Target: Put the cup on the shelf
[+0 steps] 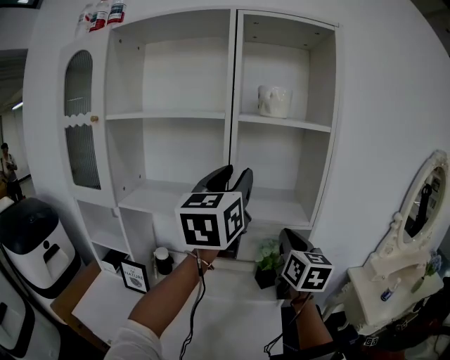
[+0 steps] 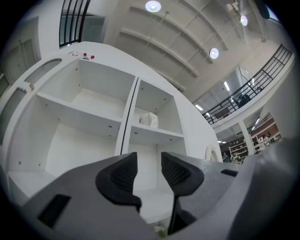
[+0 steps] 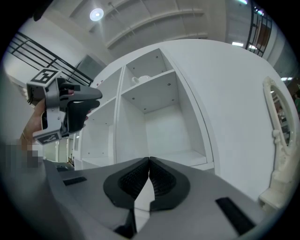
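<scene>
A white cup [image 1: 274, 102] stands on the middle shelf of the right-hand column of the white shelf unit [image 1: 232, 84]; the cup [image 2: 149, 119] also shows in the left gripper view, and faintly as a cup [image 3: 143, 78] in the right gripper view. My left gripper [image 1: 228, 177] is raised in front of the lower shelves, below and left of the cup. Its jaws [image 2: 148, 161] stand apart with nothing between them. My right gripper [image 1: 288, 240] hangs lower and to the right, its pads [image 3: 149, 161] pressed together and empty. The left gripper [image 3: 70, 103] appears at the left of the right gripper view.
Bottles [image 1: 105, 14] stand on top of the unit. On the low counter are a small plant [image 1: 267, 256], a dark jar [image 1: 163, 260] and a framed sign [image 1: 133, 275]. An ornate white mirror [image 1: 422, 204] stands at the right, a white appliance [image 1: 31, 239] at the left.
</scene>
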A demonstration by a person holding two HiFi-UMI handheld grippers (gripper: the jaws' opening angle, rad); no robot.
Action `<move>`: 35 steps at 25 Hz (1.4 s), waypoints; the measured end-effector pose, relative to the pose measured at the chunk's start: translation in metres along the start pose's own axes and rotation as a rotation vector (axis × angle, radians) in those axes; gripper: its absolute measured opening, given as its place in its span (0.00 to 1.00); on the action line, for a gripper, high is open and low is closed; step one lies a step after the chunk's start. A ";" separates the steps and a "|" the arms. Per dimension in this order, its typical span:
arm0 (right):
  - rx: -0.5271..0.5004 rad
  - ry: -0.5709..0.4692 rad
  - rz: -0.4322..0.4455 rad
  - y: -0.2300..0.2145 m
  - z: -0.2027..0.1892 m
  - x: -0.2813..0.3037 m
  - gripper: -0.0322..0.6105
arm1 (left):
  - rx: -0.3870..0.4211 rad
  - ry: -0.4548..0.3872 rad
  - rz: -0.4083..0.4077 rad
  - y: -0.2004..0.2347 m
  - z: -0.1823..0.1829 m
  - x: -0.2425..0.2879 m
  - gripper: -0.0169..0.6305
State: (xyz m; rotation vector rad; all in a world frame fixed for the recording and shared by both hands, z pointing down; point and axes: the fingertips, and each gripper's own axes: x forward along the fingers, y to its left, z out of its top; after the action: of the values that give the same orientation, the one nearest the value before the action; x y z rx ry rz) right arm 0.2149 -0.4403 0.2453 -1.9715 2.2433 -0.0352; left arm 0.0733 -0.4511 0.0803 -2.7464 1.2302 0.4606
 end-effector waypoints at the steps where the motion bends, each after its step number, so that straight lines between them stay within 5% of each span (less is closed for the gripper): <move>1: 0.003 -0.002 -0.009 -0.001 -0.001 -0.003 0.09 | 0.001 -0.001 0.008 0.001 -0.008 -0.004 0.27; 23: 0.070 0.009 -0.119 0.023 -0.062 -0.071 0.09 | -0.033 0.074 0.097 -0.003 -0.136 -0.104 0.08; 35: -0.012 0.005 -0.142 0.019 -0.067 -0.102 0.09 | -0.024 0.111 0.070 -0.038 -0.185 -0.117 0.04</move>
State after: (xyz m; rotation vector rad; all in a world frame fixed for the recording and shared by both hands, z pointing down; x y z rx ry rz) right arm 0.1996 -0.3429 0.3195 -2.1352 2.1068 -0.0430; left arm 0.0708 -0.3809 0.2914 -2.7906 1.3583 0.3344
